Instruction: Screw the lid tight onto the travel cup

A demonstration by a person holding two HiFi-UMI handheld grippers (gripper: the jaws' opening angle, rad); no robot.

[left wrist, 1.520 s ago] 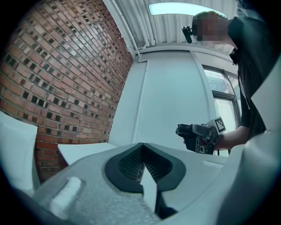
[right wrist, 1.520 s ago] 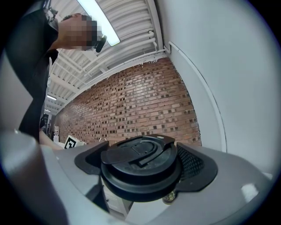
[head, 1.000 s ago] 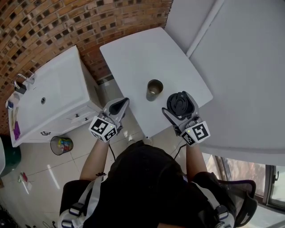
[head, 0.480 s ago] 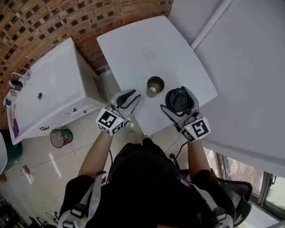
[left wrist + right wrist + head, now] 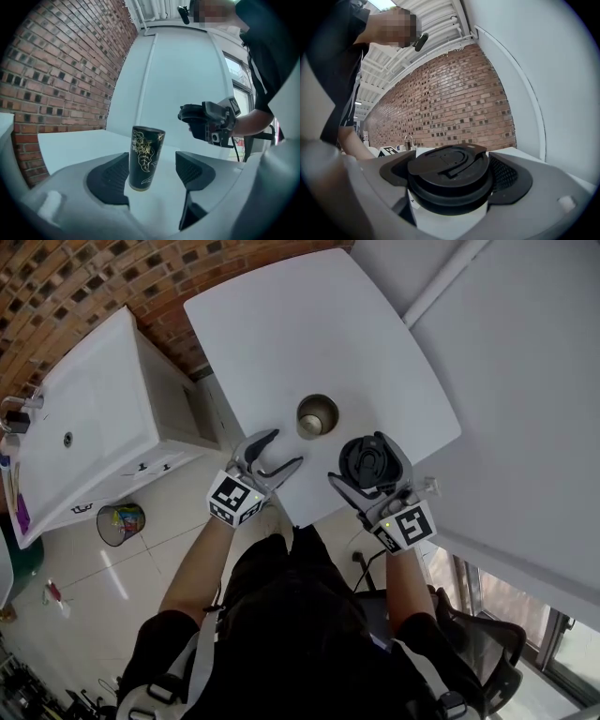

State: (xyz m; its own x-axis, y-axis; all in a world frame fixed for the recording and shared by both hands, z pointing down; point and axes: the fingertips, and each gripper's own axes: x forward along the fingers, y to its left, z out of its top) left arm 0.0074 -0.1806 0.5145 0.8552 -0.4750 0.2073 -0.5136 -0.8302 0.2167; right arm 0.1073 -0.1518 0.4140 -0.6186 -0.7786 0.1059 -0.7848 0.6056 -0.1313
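Clamps the black lid [image 5: 370,454] flat in the right gripper [image 5: 359,465] at four o'clock of the travel cup [image 5: 317,416], upright and open-mouthed on the white table [image 5: 281,334], and aims the left gripper [image 5: 284,448], jaws just opened wide and empty, from seven o'clock, cup just ahead, untouched.

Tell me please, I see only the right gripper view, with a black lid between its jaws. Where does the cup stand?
Observer: The travel cup stands upright and uncovered on the white table, beyond both grippers' tips.
Operator: Does the left gripper hold it?
Observer: No. The left gripper has just been opening its jaws; they stand apart, short of the cup, touching nothing.
Operator: Is my lid over the cup?
Observer: Not yet. In the head view the lid, gripped by the right gripper, is right of the cup and nearer the person.
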